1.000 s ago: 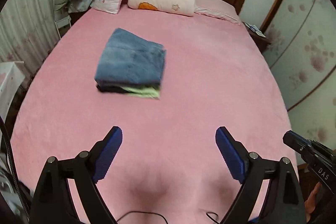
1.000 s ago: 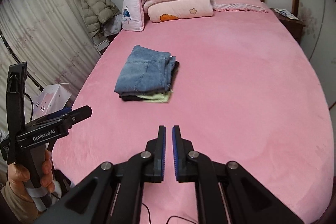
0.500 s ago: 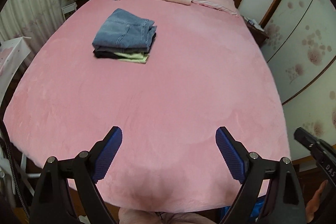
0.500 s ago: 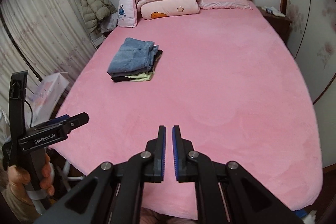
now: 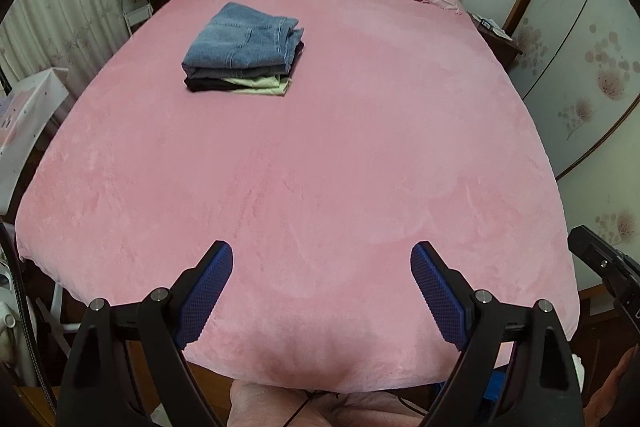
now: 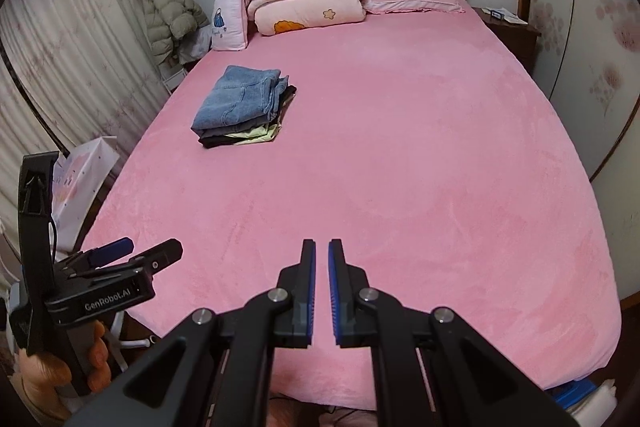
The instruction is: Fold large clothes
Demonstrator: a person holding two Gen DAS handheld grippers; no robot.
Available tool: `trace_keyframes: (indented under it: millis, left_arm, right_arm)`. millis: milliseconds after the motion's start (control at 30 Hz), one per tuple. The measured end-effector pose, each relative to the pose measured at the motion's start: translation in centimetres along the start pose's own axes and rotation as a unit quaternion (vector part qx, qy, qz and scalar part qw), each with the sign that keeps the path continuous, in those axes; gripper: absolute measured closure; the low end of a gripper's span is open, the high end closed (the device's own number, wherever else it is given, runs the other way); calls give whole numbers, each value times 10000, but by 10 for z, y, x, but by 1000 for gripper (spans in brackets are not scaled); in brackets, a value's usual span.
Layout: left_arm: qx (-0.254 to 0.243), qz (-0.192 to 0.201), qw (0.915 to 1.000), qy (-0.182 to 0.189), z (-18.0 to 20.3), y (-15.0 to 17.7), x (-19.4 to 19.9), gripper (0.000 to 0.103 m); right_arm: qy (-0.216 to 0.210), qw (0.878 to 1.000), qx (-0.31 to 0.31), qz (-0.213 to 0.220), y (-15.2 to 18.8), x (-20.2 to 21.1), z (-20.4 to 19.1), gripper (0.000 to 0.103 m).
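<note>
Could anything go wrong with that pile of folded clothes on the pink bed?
Maybe a couple of things. The folded jeans sit on a stack whose lower layers poke out unevenly, so a bump or another big garment dropped on top might tip it. The stack also lies nearer the bed's left side, so a careless shove could slide it toward that edge. Both grippers are far back from it, empty.

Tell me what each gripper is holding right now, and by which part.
Nothing is held. The left gripper is wide open over the bed; the right gripper is nearly shut on air. The folded clothes lie untouched.
</note>
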State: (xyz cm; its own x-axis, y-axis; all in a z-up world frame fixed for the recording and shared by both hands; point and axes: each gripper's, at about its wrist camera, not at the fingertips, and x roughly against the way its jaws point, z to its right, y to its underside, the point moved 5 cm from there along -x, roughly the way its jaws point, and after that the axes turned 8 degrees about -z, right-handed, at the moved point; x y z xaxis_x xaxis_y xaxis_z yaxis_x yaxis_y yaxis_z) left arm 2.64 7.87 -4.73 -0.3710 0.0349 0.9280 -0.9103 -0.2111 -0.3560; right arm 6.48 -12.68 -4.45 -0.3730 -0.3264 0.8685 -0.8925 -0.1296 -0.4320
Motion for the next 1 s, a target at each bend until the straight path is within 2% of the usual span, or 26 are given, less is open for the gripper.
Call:
trace_keyframes:
  millis: [100, 267, 467, 633, 1000]
  left_arm:
    - [-64, 100, 9999, -36, 5, 3, 6, 13]
    - [-250, 119, 9996, -111, 19, 8, 8, 13]
    - [-457, 104, 9988, -172, 34, 11, 8, 13]
    - [-585, 121, 9980, -219, 41, 10, 9, 13]
    - [-802, 114, 9967, -93, 59, 6, 7, 13]
  right_arm:
    - [4, 10000, 5, 13, 4, 2, -4, 97]
    - [58, 10000, 15, -56, 9, -1, -6, 82]
    - [272, 9994, 53, -214, 15, -8, -6, 82]
    - [196, 9991, -58, -364, 19, -14, 0, 81]
    - [192, 9991, -127, -357, 15, -11, 13, 81]
